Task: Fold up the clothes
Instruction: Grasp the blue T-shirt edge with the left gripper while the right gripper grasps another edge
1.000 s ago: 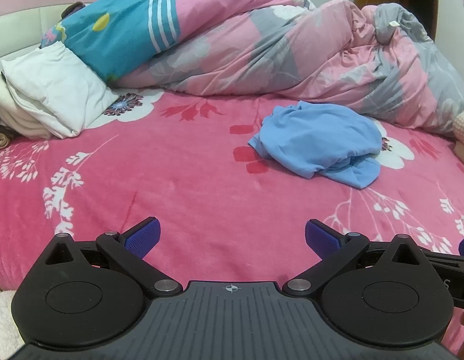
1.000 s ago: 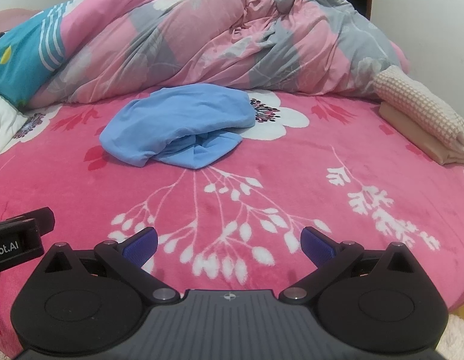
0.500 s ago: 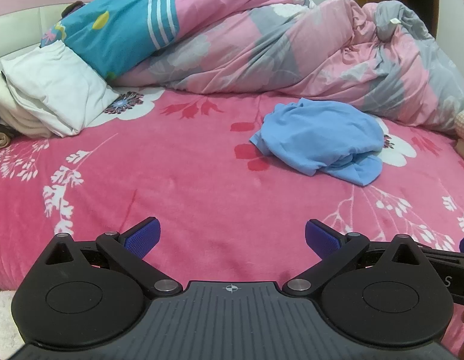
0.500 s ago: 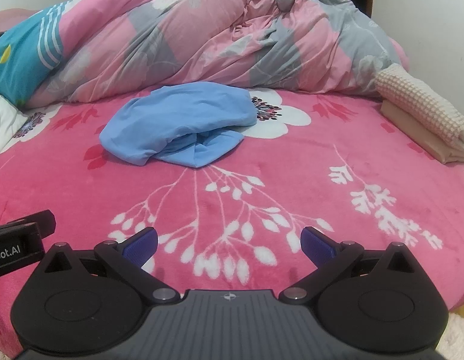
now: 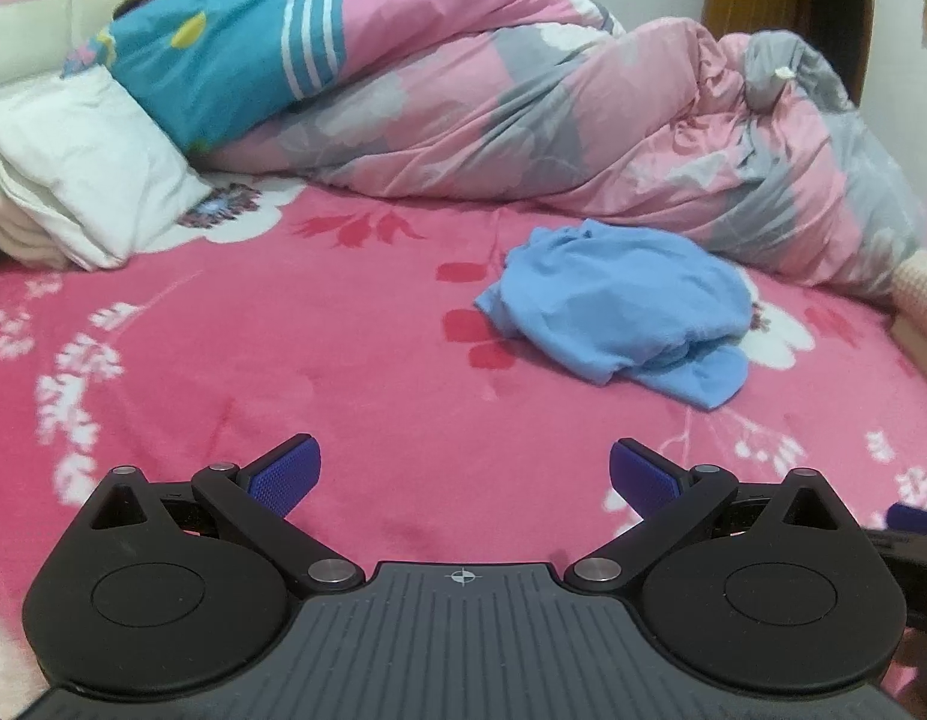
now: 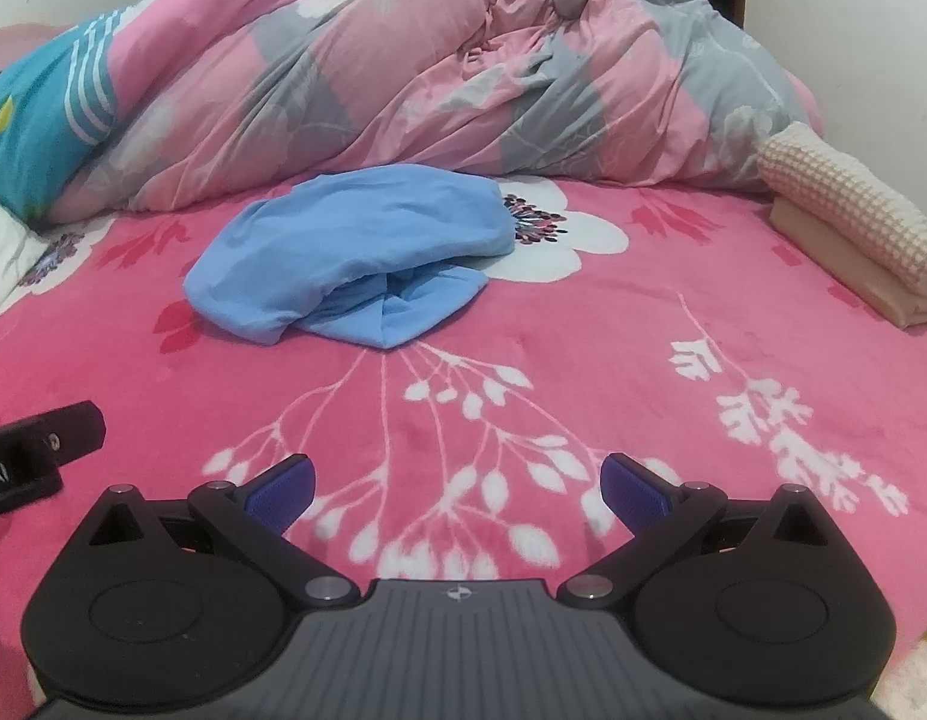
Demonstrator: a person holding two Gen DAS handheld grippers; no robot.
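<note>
Left claw [image 5: 461, 468]: its blue pads were seen spread wide, with nothing held between them; it was poised above the near part of the bed [image 5: 283, 360].
Right claw [image 6: 457, 483]: it was likewise found fully parted and empty, held above the bed's near edge, over the white leaf print.
Blue garment [image 6: 355, 246]: it was left crumpled in a loose heap near the middle of the bed, untouched by either claw and well apart from both.
Duvet [image 5: 553, 120]: a pink and grey duvet was bunched along the far edge of the bed, just behind the garment.
White pillow [image 5: 85, 180]: it was placed at the far left corner.
Folded pile [image 6: 853, 240]: a waffle-knit piece was stacked on a beige one at the right edge.
</note>
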